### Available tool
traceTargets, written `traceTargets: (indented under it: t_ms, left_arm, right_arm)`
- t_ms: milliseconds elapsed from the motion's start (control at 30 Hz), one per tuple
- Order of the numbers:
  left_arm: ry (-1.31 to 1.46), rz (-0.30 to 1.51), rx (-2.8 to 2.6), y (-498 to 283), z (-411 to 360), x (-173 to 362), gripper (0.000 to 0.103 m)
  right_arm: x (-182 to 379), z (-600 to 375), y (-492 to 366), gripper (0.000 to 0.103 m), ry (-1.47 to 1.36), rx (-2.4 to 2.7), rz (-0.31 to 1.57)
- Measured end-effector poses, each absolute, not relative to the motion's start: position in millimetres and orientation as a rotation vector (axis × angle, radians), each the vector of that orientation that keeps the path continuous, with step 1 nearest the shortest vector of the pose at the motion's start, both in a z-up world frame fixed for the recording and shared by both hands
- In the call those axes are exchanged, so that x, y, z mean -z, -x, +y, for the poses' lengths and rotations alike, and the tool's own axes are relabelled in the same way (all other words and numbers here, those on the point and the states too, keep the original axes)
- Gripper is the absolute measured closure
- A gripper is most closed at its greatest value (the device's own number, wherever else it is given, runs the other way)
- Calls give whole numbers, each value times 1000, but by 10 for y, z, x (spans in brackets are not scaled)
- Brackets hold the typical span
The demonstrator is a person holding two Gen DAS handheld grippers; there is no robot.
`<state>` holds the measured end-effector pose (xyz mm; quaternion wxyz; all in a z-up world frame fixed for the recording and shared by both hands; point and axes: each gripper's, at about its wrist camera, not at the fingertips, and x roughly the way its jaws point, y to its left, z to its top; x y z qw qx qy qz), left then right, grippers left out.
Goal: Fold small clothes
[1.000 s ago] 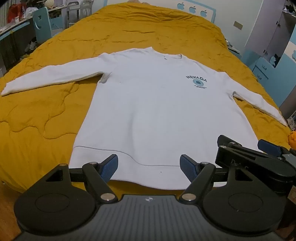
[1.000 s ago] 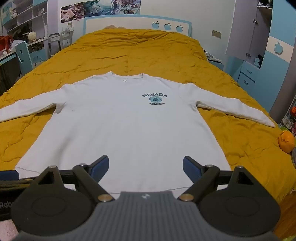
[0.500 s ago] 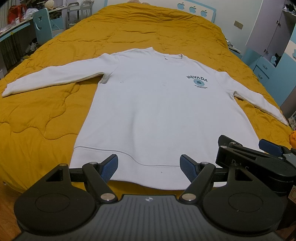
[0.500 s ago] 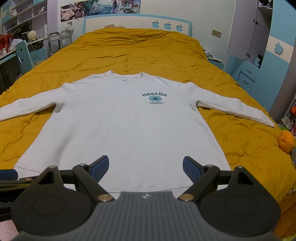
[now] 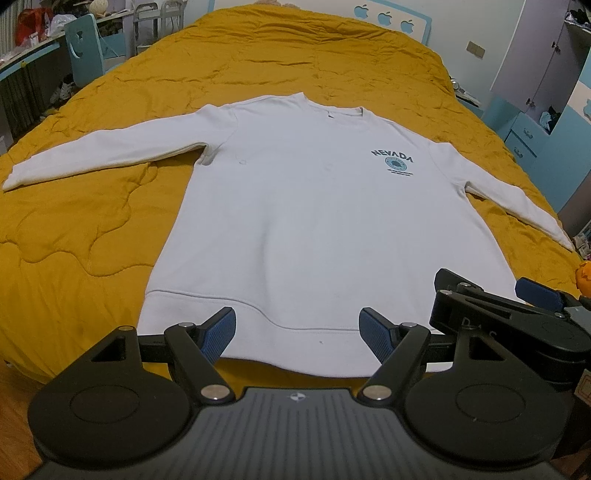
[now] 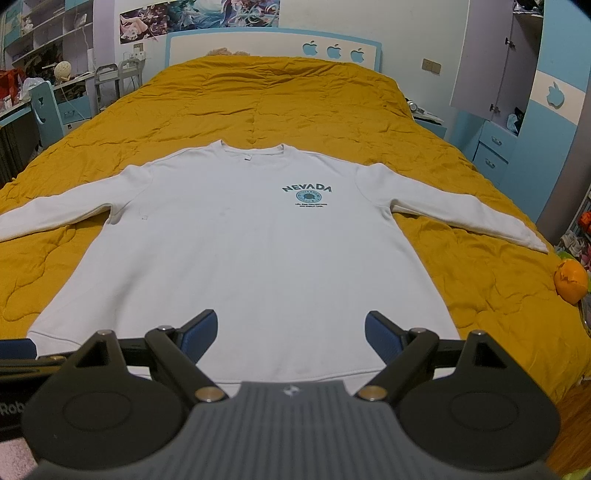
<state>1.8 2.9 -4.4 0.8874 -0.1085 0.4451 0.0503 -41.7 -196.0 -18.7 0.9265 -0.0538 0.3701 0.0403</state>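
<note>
- Your white sweatshirt (image 5: 314,229) lies flat and face up on the mustard quilt (image 5: 92,236), both sleeves spread out sideways, its hem at the near edge of the bed.
- Your left gripper (image 5: 297,334) hovers just above that hem with its jaws spread wide, holding nothing.
- Your right gripper (image 6: 290,332) is likewise released and empty, poised over the lower part of the shirt.
- The left wrist view alone shows the right gripper from the side, just beside yours at the hem's right corner, and the full left sleeve out to its cuff.
- The right wrist view alone shows the poster (image 6: 199,16) above the headboard (image 6: 266,46), the round orange object (image 6: 570,280) at the quilt's right edge in full, and only a sliver of the left gripper at its left border; there the left sleeve runs out of frame.
- Compared with a second ago, both cameras sit slightly further back or higher, so a bit more hem shows; the shirt has not shifted and both sets of jaws keep the same spread.
</note>
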Motion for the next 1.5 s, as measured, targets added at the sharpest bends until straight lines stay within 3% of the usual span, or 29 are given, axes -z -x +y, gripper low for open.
traceTargets:
  t_ms: [1500]
  left_arm:
    - [245, 956, -100, -74, 30, 150, 14]
  right_arm:
    - [260, -1911, 340, 20, 120, -64, 789]
